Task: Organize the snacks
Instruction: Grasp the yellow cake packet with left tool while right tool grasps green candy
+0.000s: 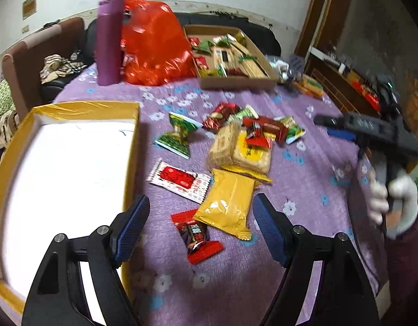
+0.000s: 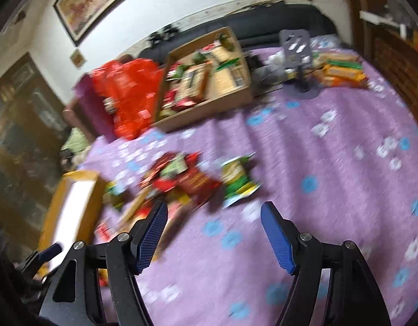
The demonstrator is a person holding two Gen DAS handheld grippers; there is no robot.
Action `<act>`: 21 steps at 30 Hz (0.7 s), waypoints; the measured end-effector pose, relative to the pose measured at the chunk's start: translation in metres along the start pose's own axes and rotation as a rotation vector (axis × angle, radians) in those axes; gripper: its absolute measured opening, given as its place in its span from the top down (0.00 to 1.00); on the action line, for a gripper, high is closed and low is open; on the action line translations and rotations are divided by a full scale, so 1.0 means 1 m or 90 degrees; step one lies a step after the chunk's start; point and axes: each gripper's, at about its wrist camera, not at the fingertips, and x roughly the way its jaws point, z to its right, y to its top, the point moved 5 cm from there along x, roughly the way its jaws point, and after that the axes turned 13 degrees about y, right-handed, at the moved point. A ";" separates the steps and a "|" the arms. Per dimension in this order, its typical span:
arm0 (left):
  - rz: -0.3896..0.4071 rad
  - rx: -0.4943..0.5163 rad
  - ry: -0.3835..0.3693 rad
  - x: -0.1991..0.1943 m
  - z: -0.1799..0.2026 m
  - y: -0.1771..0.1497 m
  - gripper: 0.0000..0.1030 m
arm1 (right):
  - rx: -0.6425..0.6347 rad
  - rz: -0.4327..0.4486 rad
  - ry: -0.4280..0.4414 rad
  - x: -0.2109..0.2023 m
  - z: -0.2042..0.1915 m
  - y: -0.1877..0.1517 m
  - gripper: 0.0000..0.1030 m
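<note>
A pile of loose snack packets (image 1: 247, 135) lies on the purple flowered tablecloth (image 1: 304, 190). A yellow packet (image 1: 228, 203) and a small red packet (image 1: 196, 235) lie just ahead of my left gripper (image 1: 200, 212), which is open and empty above them. An empty yellow box with a white floor (image 1: 65, 168) stands to its left. My right gripper (image 2: 214, 212) is open and empty, above the cloth, right of the pile (image 2: 181, 179); a green packet (image 2: 238, 179) lies ahead of it. The right gripper also shows at the right of the left wrist view (image 1: 333, 127), held by a white-gloved hand.
A cardboard tray (image 1: 236, 82) full of sorted snacks stands at the back, with a red plastic bag (image 1: 154, 43) and a purple cylinder (image 1: 109, 40) to its left. Orange biscuit packs (image 2: 342, 70) and a grey stand (image 2: 298, 51) are at the back right.
</note>
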 end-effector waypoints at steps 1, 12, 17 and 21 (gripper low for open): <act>-0.005 0.006 -0.004 0.003 0.002 -0.001 0.24 | 0.000 -0.004 -0.013 0.009 0.007 0.005 0.28; -0.024 0.080 0.005 0.033 0.026 0.000 0.24 | -0.040 -0.055 -0.078 0.074 0.021 0.014 0.30; -0.035 0.114 0.004 0.051 0.045 0.003 0.24 | -0.029 -0.071 -0.080 0.083 0.028 0.014 0.53; -0.055 0.139 0.006 0.069 0.060 0.002 0.24 | -0.035 -0.070 -0.073 0.078 0.029 0.012 0.68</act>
